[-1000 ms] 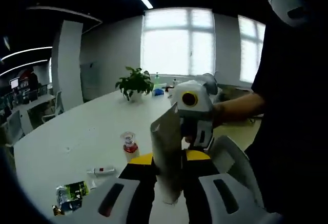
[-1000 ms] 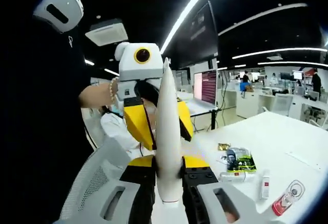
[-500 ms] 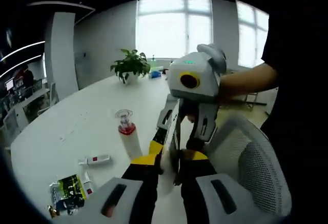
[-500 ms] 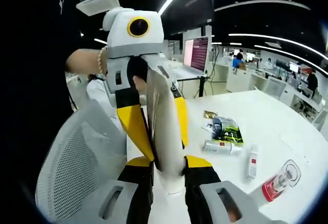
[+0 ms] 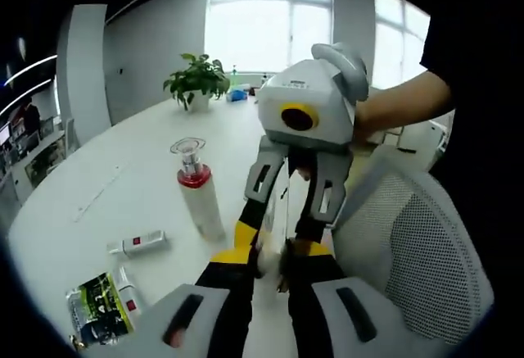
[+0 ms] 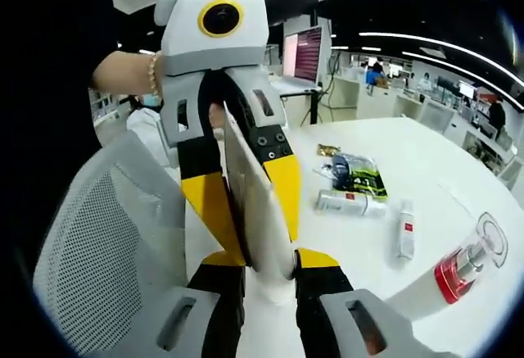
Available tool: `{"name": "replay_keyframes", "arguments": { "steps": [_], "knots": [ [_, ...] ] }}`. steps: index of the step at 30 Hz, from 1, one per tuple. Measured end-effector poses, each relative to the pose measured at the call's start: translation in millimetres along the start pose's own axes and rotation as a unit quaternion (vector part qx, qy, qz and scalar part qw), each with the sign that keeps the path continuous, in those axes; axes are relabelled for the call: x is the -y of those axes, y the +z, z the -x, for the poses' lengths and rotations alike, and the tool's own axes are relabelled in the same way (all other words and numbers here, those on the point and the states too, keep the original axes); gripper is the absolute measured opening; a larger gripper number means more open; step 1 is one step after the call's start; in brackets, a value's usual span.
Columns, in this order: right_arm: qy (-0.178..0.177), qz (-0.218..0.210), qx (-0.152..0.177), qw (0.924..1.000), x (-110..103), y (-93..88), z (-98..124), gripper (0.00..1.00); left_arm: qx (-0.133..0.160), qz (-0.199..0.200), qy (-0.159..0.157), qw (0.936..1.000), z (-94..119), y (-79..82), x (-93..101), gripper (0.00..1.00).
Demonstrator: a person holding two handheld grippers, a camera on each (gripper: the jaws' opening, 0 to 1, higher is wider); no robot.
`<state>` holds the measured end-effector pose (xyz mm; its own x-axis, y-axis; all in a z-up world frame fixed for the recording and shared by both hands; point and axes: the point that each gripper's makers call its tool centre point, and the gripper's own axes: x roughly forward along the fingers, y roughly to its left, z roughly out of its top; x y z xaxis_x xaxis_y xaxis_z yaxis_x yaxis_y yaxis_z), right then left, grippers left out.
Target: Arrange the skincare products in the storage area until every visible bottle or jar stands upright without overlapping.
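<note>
We are squeezing a flat white squeeze tube point(image 6: 260, 210) with both the left gripper point(image 5: 270, 264) and right gripper point(image 6: 268, 272), above the white tabletop point(image 5: 123, 194). A red-capped pump bottle point(image 5: 196, 190) is standing upright nearby.

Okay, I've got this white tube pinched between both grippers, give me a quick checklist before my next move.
1. Right gripper shut on the white tube: ok.
2. Left gripper shut on the same tube: ok.
3. Pump bottle upright: ok.
4. Small tube upright: not ok, lying flat.
5. Bare table near the bottle for set-down: ok.
6. Which end of the held tube can stand: cannot tell.
</note>
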<state>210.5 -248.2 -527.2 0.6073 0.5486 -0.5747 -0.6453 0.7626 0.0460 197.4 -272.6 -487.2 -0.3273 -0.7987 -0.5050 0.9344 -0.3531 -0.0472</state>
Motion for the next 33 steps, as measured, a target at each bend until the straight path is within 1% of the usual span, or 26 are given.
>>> {"name": "replay_keyframes", "arguments": {
  "steps": [2,4,5,6,10,13,15,18,20,22,23,24,25,27,31,33],
  "knots": [
    [-0.004,0.002,-0.008,1.0,2.6,-3.2,-3.2,0.15,-0.006,-0.003,-0.003,1.0,-2.7,-4.0,-2.1,0.13],
    [-0.005,0.002,-0.015,0.9999,6.2,-10.3,-8.1,0.15,-0.01,-0.003,-0.005,0.9999,-4.5,-6.3,-3.8,0.12],
    [-0.009,0.0,-0.012,0.9999,8.5,-9.0,-7.9,0.15,-0.004,-0.004,-0.006,1.0,-3.7,-5.1,-5.9,0.12],
    [-0.01,-0.01,-0.009,0.9999,10.3,-8.5,-7.3,0.15,-0.005,-0.002,-0.006,1.0,-3.4,-6.0,-9.1,0.12],
    [-0.016,-0.01,-0.001,0.9998,16.3,-7.9,-9.2,0.16,0.003,0.0,-0.012,0.9999,-3.6,-6.1,-16.0,0.12],
    [-0.036,-0.014,0.007,0.9992,23.5,-7.1,-9.3,0.17,0.012,-0.011,-0.011,0.9998,-5.3,-3.3,-19.7,0.12],
    [-0.058,-0.022,0.012,0.998,31.2,-8.3,-6.7,0.18,0.014,-0.019,-0.01,0.9997,-8.4,-1.5,-23.2,0.12],
    [-0.068,-0.035,0.021,0.9968,34.8,-9.6,-3.1,0.18,0.017,-0.027,-0.01,0.9994,-10.1,0.4,-27.7,0.12],
    [-0.085,-0.028,0.018,0.9958,37.4,-11.5,-0.6,0.19,0.02,-0.03,-0.01,0.9993,-10.7,0.6,-30.9,0.12],
    [-0.101,-0.017,-0.005,0.9947,39.7,-19.2,3.3,0.19,0.024,-0.036,-0.008,0.999,-11.7,2.4,-32.0,0.12],
    [-0.11,-0.021,-0.01,0.9937,41.6,-22.5,5.1,0.2,0.026,-0.038,-0.008,0.9989,-12.5,3.6,-32.6,0.12],
    [-0.113,-0.026,-0.01,0.9932,42.5,-24.8,6.5,0.2,0.029,-0.041,-0.007,0.9987,-13.5,5.6,-33.3,0.12],
    [-0.12,-0.041,-0.01,0.9919,43.9,-28.2,10.0,0.2,0.03,-0.043,-0.006,0.9986,-14.2,6.5,-34.5,0.12],
    [-0.133,-0.059,-0.012,0.9893,46.1,-34.6,13.8,0.17,0.034,-0.048,-0.001,0.9983,-15.9,9.4,-37.5,0.12],
    [-0.128,-0.084,-0.021,0.9879,37.5,-51.3,11.9,0.08,0.038,-0.056,0.007,0.9977,-20.2,15.2,-43.0,0.12],
    [-0.122,-0.092,-0.027,0.9879,30.0,-57.7,6.8,0.08,0.042,-0.058,0.009,0.9974,-22.3,17.4,-46.7,0.12]
  ]
}}
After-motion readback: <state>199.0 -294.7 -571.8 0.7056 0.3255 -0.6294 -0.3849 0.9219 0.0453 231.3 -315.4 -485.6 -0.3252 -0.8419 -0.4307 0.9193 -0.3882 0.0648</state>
